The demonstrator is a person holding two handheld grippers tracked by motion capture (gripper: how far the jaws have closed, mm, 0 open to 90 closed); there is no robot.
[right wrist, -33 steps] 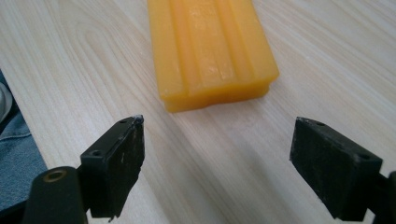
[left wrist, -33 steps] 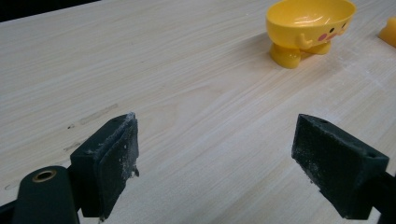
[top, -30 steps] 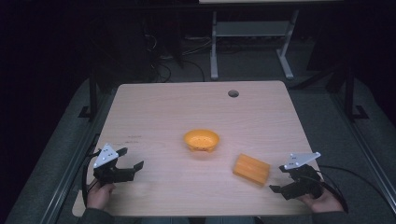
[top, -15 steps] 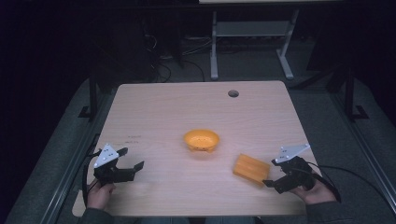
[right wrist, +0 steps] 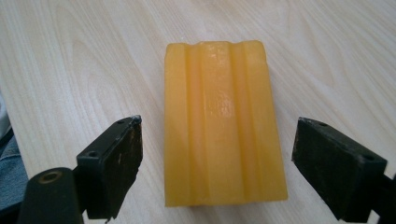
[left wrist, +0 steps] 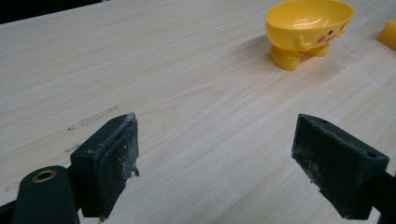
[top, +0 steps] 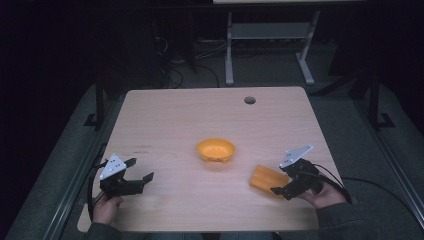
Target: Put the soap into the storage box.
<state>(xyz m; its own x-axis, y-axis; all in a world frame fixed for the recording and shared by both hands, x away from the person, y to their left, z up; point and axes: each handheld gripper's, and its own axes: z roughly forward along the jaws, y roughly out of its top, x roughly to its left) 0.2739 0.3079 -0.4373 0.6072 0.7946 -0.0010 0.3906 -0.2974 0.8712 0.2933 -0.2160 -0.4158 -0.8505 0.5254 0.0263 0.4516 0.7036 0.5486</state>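
A ribbed orange block (top: 265, 179) (right wrist: 222, 121) lies flat on the wooden table (top: 190, 115), right of centre near the front. My right gripper (top: 281, 181) (right wrist: 218, 161) is open, its jaws standing on either side of the block's near end without touching it. A small yellow footed bowl (top: 215, 150) (left wrist: 308, 25) with a painted face stands upright at the table's middle. My left gripper (top: 139, 169) (left wrist: 215, 163) hovers open over bare wood at the front left, nothing between its jaws, pointing toward the bowl.
A round cable hole (top: 249, 100) sits near the table's far edge. A grey metal stand (top: 265, 45) is on the dark floor behind the table. The block's corner (left wrist: 387, 33) shows right of the bowl in the left gripper view.
My right gripper has moved left and forward to the orange block, so its open jaws now flank it. The left gripper, bowl and block have stayed put.
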